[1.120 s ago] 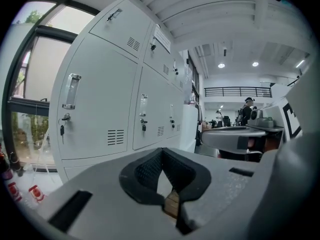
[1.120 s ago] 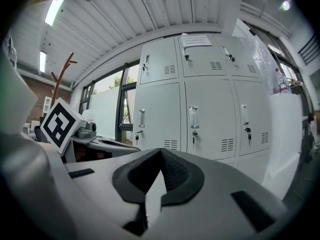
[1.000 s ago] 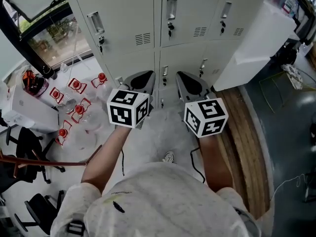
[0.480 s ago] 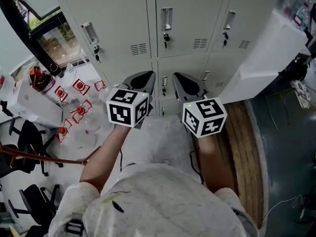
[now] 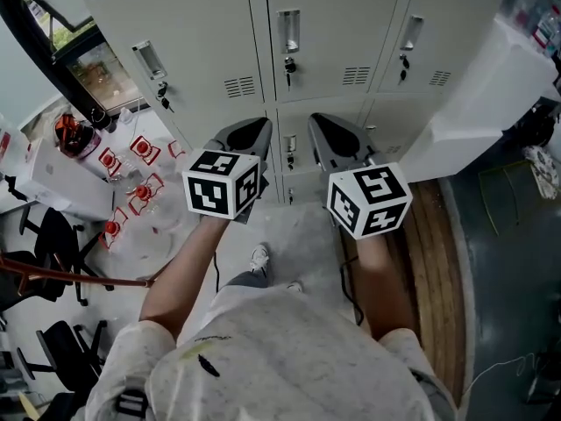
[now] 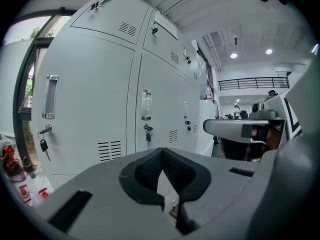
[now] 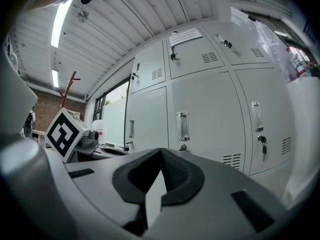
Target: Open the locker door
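A bank of pale grey lockers (image 5: 333, 24) fills the top of the head view. The middle door (image 5: 337, 7) has a chrome handle (image 5: 287, 31) with a key (image 5: 288, 65) hanging under it. The same handle (image 6: 146, 104) sits centre in the left gripper view and again as a handle (image 7: 183, 126) in the right gripper view. My left gripper (image 5: 252, 132) and right gripper (image 5: 320, 126) hover side by side in front of the lower doors, a short way off them. Both are shut with nothing between the jaws, as the left gripper (image 6: 161, 151) and right gripper (image 7: 160, 152) views show.
Red-capped clear bottles (image 5: 131, 191) lie on the floor at left near a window (image 5: 92, 64). A white cabinet (image 5: 478, 86) stands at right beside a wooden strip (image 5: 434, 253). Office chairs (image 5: 44, 244) are at lower left. The person's shoe (image 5: 259, 258) is below the grippers.
The lockers have slid lower and nearer in the head view. A foot has stepped forward under the grippers. Both grippers keep their side-by-side pose, still shut.
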